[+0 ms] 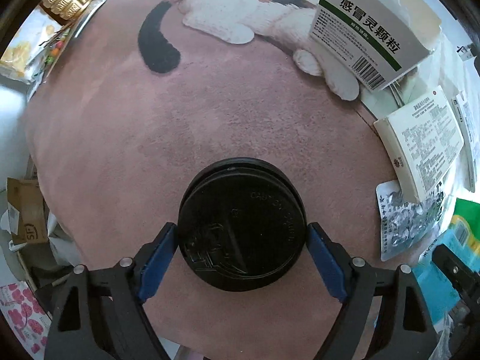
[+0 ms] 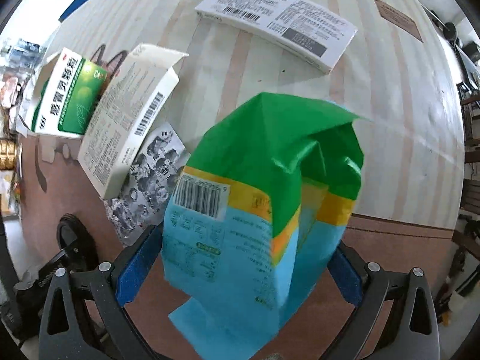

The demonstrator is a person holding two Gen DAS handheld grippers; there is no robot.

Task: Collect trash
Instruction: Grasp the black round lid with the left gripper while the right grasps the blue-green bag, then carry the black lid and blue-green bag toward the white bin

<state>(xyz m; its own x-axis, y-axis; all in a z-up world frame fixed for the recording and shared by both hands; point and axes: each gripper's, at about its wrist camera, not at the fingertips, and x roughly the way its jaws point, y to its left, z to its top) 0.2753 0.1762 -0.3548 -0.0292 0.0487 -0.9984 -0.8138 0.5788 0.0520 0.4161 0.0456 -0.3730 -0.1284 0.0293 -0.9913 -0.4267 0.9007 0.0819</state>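
both grippers look clamped: left gripper on a black lid, right gripper on a green-blue bag; the boxes at upper left are still lying out.

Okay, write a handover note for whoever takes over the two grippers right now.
Left gripper: pads against both sides of the black cup lid on the pink cat mat; not lifted.
Right gripper: around the blue-green bag; whether its pads press on it is unclear.
Still lying out: green medicine box, open white box, foil blister pack, long white box.
No bin in view; nothing seen collected yet.
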